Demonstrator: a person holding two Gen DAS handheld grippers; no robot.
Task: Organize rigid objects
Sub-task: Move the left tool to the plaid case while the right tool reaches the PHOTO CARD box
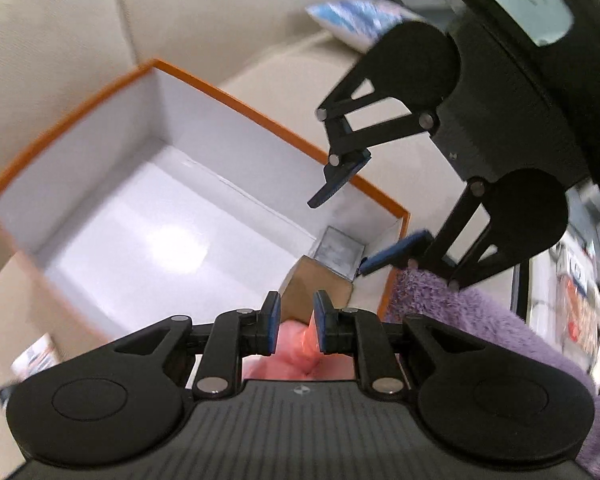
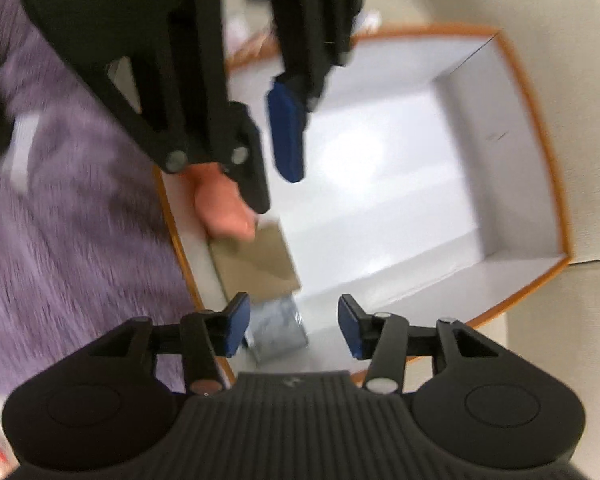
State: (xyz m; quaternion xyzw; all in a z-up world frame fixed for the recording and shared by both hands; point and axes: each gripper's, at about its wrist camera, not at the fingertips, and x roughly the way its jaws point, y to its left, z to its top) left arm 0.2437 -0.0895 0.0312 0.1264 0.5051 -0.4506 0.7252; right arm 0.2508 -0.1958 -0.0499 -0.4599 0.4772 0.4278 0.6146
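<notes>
I hold pink thing (image 1: 296,344) clamped in left tool (image 1: 296,326); right tool (image 2: 292,330) gapes empty over orange box (image 1: 260,108); drop beside brown carton (image 2: 256,268).

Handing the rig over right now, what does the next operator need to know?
Left claw: nearly shut, apparently on a pink item, above the near corner of the orange-rimmed box.
Right claw: open, empty, over the same corner.
Things: brown carton and silver box sit side by side in that corner; the rest of the box is bare. The box rests on the beige sofa.
Done: two items in.
Left: probably place the pink item; no other loose items are in view.
</notes>
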